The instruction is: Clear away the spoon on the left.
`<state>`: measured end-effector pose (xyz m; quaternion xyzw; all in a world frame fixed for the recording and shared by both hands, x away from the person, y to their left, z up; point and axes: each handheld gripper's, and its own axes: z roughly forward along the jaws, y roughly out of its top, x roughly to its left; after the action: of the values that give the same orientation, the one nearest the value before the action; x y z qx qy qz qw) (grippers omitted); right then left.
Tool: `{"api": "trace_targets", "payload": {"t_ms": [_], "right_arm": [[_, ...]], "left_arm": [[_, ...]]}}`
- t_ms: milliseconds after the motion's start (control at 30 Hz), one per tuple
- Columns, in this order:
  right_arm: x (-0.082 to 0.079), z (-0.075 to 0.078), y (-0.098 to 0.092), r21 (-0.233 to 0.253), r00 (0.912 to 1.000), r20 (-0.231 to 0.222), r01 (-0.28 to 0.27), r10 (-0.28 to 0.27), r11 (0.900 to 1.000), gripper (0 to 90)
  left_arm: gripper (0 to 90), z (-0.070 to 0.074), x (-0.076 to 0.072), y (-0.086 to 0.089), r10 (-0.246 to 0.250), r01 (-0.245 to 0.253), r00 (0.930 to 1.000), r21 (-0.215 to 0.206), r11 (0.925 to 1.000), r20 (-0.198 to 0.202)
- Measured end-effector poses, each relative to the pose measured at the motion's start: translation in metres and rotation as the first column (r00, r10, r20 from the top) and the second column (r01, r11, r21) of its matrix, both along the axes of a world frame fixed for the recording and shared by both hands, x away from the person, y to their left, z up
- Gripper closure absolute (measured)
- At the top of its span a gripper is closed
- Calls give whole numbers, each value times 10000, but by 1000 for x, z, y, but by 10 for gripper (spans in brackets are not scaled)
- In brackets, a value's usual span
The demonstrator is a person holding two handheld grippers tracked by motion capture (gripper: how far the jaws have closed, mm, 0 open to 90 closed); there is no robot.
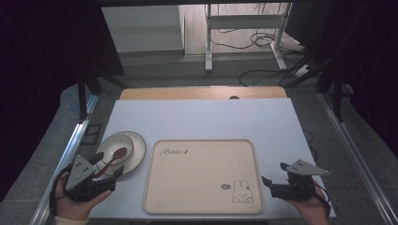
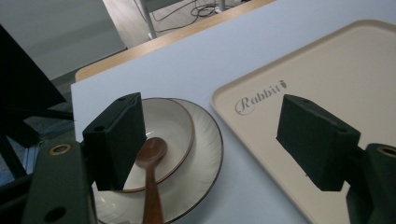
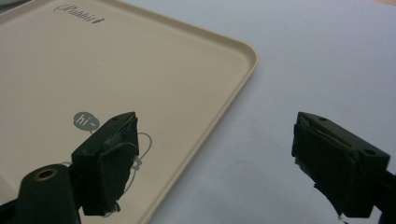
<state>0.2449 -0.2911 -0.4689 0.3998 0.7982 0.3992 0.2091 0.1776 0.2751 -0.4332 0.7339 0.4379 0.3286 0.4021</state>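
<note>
- While the beige rectangular plastic tray (image 1: 202, 176) lay mid-table, the left hand-held gripper (image 1: 107, 165) gaped beside it, over a brown wooden spoon (image 1: 114, 157).
- Right hand-held gripper (image 1: 273, 174) stood spread at the tray's opposite edge.

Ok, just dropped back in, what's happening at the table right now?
A person holds a gripper in each hand, both open and empty. The left gripper hovers at the near edge of a small bowl stacked on a plate, with a brown spoon lying in the bowl, its handle pointing toward that gripper. The right gripper sits by the right edge of the beige rabbit tray, which has nothing on it. Nothing has been picked up yet.
</note>
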Motion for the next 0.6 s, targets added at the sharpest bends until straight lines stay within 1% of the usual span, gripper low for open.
{"api": "trace_targets", "payload": {"t_ms": [233, 333, 467, 600], "right_arm": [[0, 0, 0, -14, 10000, -5, -9, 9, 10000, 151], [0, 0, 0, -27, 10000, -10, -12, 12, 10000, 151], [0, 0, 1, -30, 10000, -35, -2, 2, 10000, 151], [0, 0, 1, -41, 10000, -24, -10, 9, 10000, 151]], "left_arm": [[238, -6, -3, 12, 149, -151, 9998, -111, 9998, -98], [217, -10, -3, 16, 161, -164, 9992, -91, 9998, -379], [204, -15, -5, 19, 263, -268, 9978, -72, 9996, -606], [190, -18, -7, 24, 438, -444, 9970, -76, 9990, -640]]}}
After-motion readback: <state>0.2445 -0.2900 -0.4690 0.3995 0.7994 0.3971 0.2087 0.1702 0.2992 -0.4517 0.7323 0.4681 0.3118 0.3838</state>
